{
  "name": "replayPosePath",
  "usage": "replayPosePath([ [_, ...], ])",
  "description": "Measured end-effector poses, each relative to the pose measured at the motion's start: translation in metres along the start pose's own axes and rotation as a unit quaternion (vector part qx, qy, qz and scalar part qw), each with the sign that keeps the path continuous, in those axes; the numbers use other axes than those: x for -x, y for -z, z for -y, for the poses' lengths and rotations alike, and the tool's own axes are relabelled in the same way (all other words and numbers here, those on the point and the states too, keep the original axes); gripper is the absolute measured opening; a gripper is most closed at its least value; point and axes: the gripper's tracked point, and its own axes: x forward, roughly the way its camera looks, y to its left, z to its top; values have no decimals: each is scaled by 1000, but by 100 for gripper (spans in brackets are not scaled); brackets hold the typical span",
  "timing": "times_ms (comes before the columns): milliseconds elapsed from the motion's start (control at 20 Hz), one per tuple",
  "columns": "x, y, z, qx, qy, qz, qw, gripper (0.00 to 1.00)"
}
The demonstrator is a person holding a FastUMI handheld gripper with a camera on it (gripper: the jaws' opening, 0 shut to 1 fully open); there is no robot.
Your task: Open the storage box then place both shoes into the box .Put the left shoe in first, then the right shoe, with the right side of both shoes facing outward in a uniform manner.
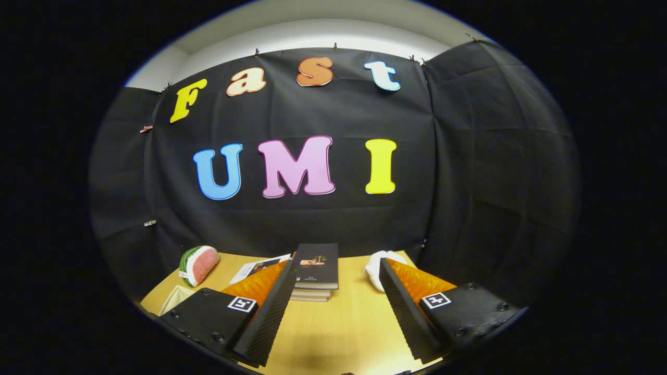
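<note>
One white shoe (376, 268) lies just beyond the wide-open, empty hand-held gripper (333, 289).

Legible text and markings: none readable

Stack of books (315, 271): top cover carries a small gold emblem and a line of print, too small to read. Leaflet (259, 267): print illegible. Gripper (333, 307), fingers spread wide apart: square black-and-white tags (242, 304), possibly fiducial markers, no characters.
</note>
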Motion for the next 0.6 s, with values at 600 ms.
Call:
replayPosePath([
  [600, 7, -14, 35, 11, 17, 41, 999, 98],
])
